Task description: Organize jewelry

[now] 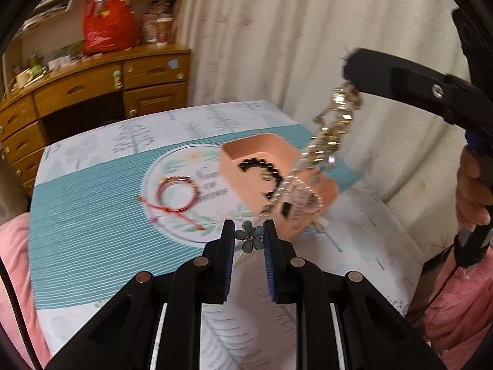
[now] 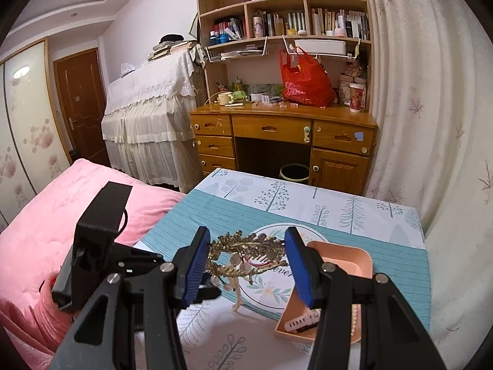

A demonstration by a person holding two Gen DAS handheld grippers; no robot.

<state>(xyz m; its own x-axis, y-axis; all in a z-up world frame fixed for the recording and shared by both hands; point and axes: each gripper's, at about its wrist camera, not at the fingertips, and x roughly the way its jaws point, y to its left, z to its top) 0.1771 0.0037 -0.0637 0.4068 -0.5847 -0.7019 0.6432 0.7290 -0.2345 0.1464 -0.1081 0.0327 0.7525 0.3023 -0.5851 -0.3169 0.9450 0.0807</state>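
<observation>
Two hand-held grippers work above a bench (image 1: 92, 191) covered with a teal-and-white tree-print cloth. The left hand-held gripper (image 1: 248, 238) is clenched on a small grey-blue flower ornament (image 1: 249, 236), whose petals sit between the blue pads, with a pale bead strand trailing beneath it. Seen from the left wrist, the right hand-held gripper (image 1: 349, 71) hangs up at the right, over a peach tray (image 1: 246, 151), with a gold leaf-pattern headpiece (image 1: 334, 123) dangling from its tip, blurred, toward the tray; whether its fingers are pinching the piece cannot be told from there.

From the right wrist, that same gold headpiece (image 2: 243, 252) appears as a leafy wreath spanning the gap between the blue pads of the right hand-held gripper (image 2: 245, 265), touching the left pad, with pearl drops and a pale strand hanging below; the fingers stand fairly wide.

Only the left wrist view shows a red cord bracelet (image 1: 175, 195) lying on the cloth's round printed emblem, left of the tray, and a black bead bracelet (image 1: 265, 172) inside the tray. Only the right wrist view shows a white comb-like clip (image 2: 300, 323) in the peach tray's (image 2: 342, 257) near compartment, plus the left hand-held gripper's black body (image 2: 98, 240) over a pink bed (image 2: 61, 209).
</observation>
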